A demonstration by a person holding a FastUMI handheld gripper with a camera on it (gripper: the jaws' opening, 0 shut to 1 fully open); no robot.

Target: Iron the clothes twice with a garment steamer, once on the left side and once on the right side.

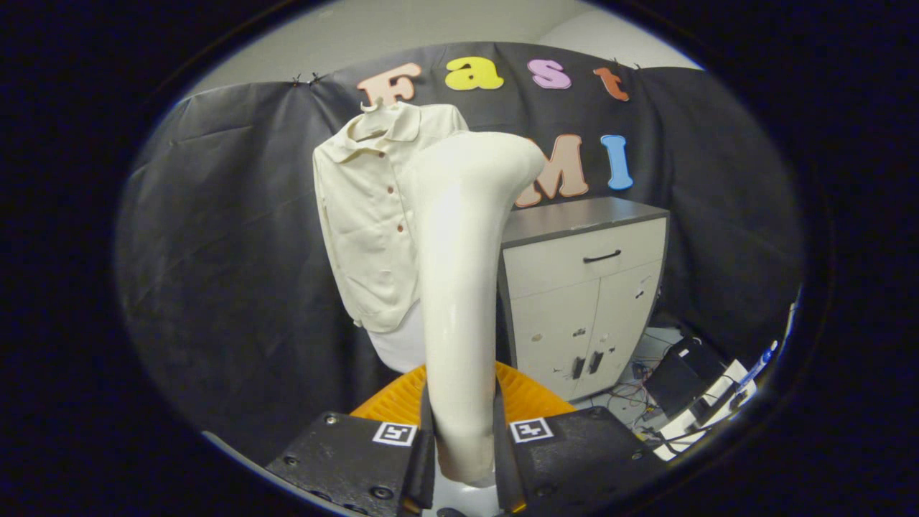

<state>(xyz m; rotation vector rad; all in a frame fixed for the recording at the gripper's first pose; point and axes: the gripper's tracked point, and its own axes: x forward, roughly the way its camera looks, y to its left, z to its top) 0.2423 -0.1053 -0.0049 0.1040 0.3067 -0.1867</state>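
Jaws of the gripper (463,459) clamp the cream garment steamer (463,287), raised before the hanging cream shirt (366,230) beside a cabinet (585,287); neither pass looks finished yet.

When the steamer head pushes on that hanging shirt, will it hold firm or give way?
Likely gives way: the cream shirt looks thin, creased, and hangs from one hanger hook, so it may swing. The steamer, clamped in the hand-held gripper, looks rigid and glossy, possibly slippery.

No words or numbers could be read; two square black-and-white coded markers (394,433) sat on the gripper (462,424), its fingers clamping the garment steamer (459,273).
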